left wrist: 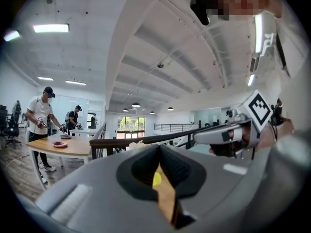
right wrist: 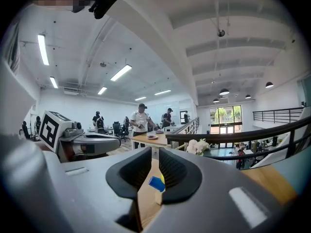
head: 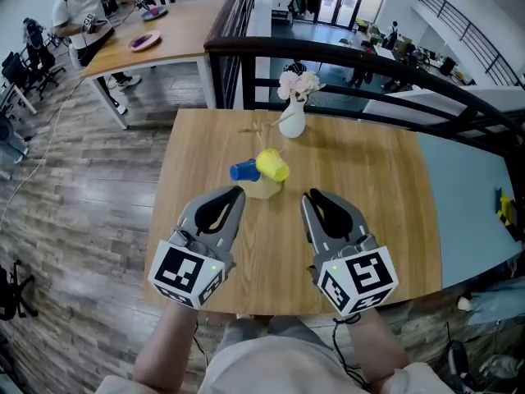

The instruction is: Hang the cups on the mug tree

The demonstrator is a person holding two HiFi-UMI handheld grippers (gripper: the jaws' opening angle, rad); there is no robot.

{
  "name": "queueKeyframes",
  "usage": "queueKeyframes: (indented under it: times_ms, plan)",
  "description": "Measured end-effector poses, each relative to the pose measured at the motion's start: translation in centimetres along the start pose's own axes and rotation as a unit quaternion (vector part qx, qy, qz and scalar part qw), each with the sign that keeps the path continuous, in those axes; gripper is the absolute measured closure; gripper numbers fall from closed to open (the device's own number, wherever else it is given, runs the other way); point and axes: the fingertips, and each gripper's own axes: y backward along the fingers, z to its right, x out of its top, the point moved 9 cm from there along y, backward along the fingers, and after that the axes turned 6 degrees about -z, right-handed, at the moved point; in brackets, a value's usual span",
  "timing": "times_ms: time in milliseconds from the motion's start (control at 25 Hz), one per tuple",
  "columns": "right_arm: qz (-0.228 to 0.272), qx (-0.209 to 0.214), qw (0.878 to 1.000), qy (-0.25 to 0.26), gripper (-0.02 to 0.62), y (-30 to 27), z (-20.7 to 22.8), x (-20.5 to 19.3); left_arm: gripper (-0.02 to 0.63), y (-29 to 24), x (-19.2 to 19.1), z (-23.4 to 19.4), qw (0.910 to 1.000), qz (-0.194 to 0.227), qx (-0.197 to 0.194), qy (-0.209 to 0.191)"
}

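Observation:
On the wooden table (head: 369, 212) a blue cup (head: 244, 170) and a yellow cup (head: 273, 164) hang side by side on a small pale mug tree (head: 262, 189). Both grippers hover over the table's near half, short of the tree and apart from it. My left gripper (head: 239, 191) has its jaws together and holds nothing; through them the left gripper view shows a sliver of the yellow cup (left wrist: 157, 179). My right gripper (head: 310, 195) shows a narrow gap between its jaws with nothing in it. The blue cup (right wrist: 156, 183) lies ahead of it in the right gripper view.
A white vase of pale flowers (head: 293, 121) stands at the table's far edge behind the tree. A dark railing (head: 344, 56) runs beyond the table. People work at another table (head: 176, 31) at the far left.

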Motion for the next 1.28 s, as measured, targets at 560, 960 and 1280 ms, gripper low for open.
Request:
queueKeyframes:
  times_ms: [560, 960, 1280]
  plan:
    - [-0.003, 0.028, 0.999, -0.018, 0.594, 4.4, -2.7, -1.3, 0.604, 5.7, -0.3, 3.3, 0.9999, -0.001, 0.014, 0.001]
    - [-0.025, 0.057, 0.998, -0.02, 0.595, 4.6, -4.1, -2.7, 0.604, 6.5, -1.5, 4.5, 0.9998, -0.011, 0.011, 0.011]
    - [-0.027, 0.064, 0.997, -0.016, 0.595, 4.9, -4.1, -2.9, 0.604, 6.6, -1.4, 4.9, 0.9999, -0.008, 0.012, 0.009]
